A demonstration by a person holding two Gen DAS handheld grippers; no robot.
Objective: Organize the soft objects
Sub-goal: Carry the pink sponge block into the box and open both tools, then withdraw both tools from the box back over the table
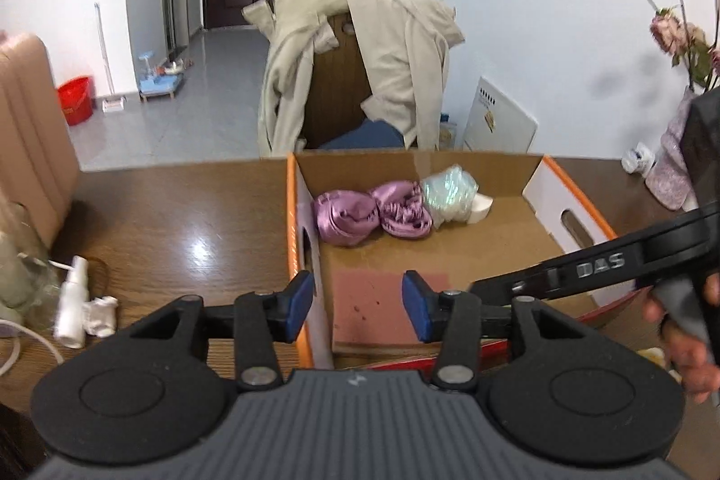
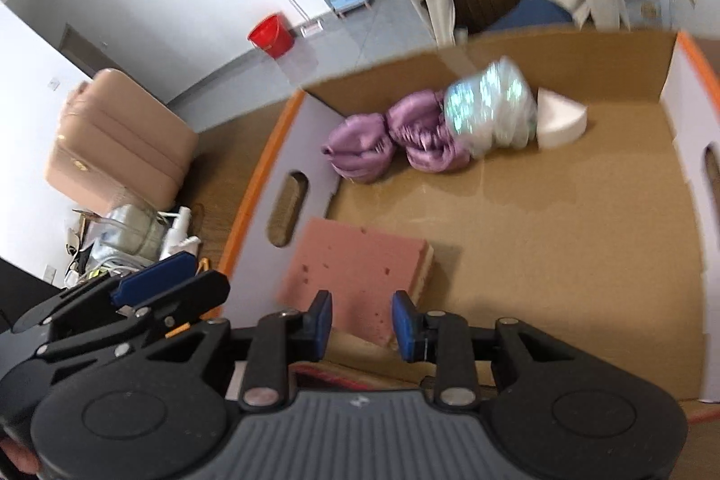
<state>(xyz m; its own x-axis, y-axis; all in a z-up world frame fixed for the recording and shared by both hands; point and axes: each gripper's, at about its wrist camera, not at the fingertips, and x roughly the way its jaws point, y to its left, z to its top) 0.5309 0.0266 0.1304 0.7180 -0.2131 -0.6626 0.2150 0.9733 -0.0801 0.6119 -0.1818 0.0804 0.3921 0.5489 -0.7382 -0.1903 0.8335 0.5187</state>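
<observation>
Pink sponge [image 2: 360, 273] flat (speckled) in cardboard box [image 2: 585, 237].

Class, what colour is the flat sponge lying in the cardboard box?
Pink, the sponge shows best in the right wrist view.

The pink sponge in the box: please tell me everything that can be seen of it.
The pink sponge is a flat rectangular slab, pink on top with a thinner tan layer along its edge. Its surface looks porous, with a few small dark spots. It lies flat on the floor of the cardboard box, in the near corner beside the wall with the handle slot, apart from the purple cloth. Nothing grips it.
</observation>
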